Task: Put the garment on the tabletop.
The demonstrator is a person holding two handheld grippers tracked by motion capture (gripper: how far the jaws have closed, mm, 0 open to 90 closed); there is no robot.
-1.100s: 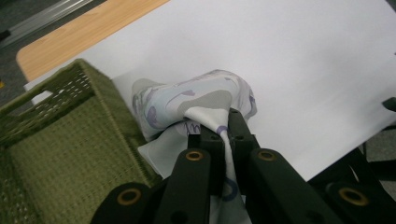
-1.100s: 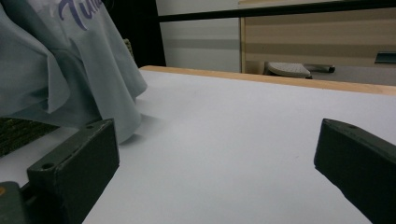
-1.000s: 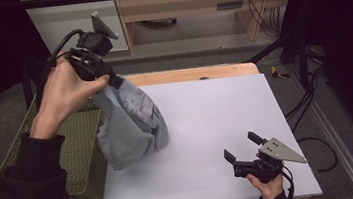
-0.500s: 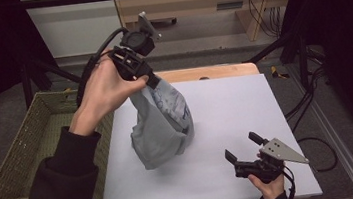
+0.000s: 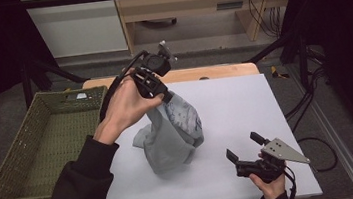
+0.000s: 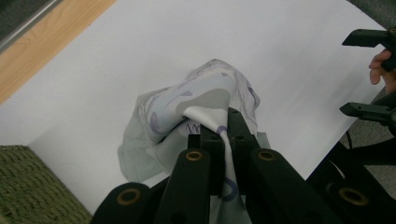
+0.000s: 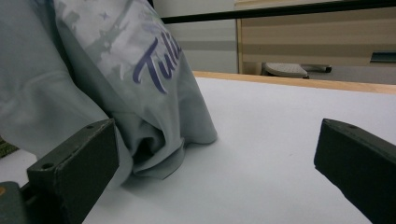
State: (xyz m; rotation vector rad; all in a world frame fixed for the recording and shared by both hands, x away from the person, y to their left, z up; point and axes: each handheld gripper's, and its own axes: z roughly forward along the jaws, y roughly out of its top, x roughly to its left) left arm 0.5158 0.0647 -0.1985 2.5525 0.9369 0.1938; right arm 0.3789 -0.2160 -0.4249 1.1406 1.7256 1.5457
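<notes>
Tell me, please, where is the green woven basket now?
In the high view, the green woven basket stands at the left, beside the white table, left of the grey shirt that the left gripper holds.

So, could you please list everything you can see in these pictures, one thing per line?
T-shirt: one, pale grey with purple print, hanging from the left gripper, lower part bunched on the table.
Table: one, white top with a wooden far edge, centre of the high view.
Basket: one, green woven, beside the table on the person's left.
Wooden furniture: one, light brown, on the floor beyond the table.
Cables: several, black, on the floor to the table's right.
Left gripper: one, black, raised above the table, shut on the T-shirt.
Right gripper: one, black, low at the table's near right corner, jaws apart, holding nothing.
</notes>
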